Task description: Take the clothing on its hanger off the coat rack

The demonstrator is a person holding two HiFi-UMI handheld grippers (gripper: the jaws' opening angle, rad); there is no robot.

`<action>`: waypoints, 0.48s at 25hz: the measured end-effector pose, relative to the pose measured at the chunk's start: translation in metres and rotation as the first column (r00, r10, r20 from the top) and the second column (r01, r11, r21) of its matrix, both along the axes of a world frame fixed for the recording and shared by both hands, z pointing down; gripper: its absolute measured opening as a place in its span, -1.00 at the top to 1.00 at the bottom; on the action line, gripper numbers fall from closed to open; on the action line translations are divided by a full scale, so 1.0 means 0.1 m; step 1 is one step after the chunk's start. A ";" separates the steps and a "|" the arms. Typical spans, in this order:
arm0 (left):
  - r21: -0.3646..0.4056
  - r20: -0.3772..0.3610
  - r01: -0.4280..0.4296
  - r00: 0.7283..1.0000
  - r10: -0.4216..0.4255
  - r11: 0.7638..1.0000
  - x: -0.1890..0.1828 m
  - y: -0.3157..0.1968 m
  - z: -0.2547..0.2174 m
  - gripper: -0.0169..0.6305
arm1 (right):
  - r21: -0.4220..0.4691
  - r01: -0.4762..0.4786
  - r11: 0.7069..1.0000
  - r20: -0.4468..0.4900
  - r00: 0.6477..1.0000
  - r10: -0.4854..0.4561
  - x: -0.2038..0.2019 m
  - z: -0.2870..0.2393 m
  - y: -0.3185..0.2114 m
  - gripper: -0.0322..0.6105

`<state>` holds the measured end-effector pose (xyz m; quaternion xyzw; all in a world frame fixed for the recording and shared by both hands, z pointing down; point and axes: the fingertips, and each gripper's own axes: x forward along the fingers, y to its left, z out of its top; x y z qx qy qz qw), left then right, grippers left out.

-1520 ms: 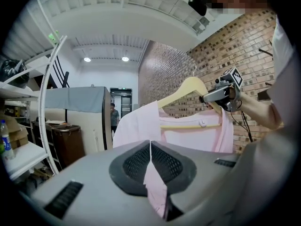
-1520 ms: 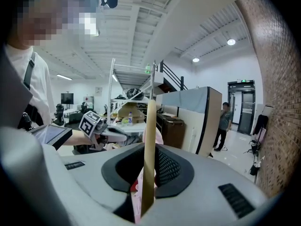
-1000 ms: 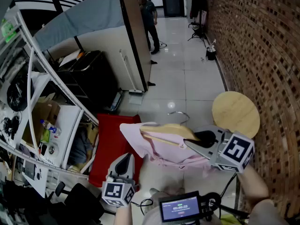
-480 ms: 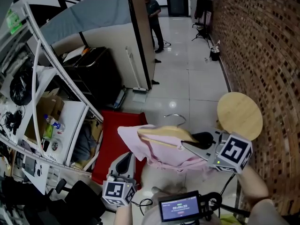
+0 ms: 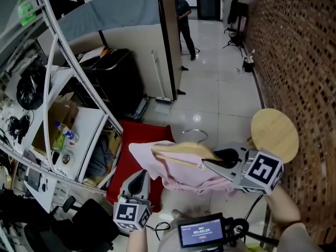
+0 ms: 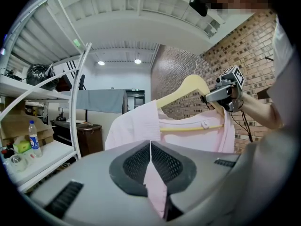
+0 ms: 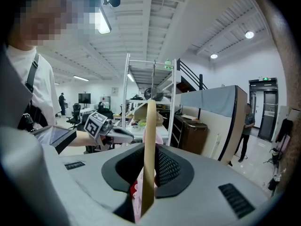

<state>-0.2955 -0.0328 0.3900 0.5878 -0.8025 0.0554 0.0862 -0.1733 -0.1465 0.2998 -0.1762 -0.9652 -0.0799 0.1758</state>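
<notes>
Glossy tiled floor [image 5: 210,98] beside brick wall [image 5: 299,46], below pink shirt [image 5: 173,172]

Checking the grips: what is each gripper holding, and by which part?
The right gripper has its jaws shut on the pale wooden hanger by one arm; the left gripper pinches the pink garment by a lower edge of cloth.

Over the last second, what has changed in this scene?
Only the camera drifts: the round wooden stool slides right and down in frame. The right gripper stays shut on the pale wooden hanger, the left gripper on the pink shirt; nothing let go.
</notes>
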 end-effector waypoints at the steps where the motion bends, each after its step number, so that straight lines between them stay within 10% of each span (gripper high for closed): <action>1: 0.001 0.000 0.007 1.000 -0.007 1.000 -0.05 0.04 -0.02 0.91 | 0.000 0.008 1.000 -0.001 1.000 -0.008 -0.05 -0.01 0.04 0.79; 12: 0.013 0.008 0.097 0.995 -0.097 0.995 -0.57 0.53 -0.09 0.91 | 0.006 0.102 0.995 0.006 0.995 -0.102 -0.61 -0.11 0.43 0.79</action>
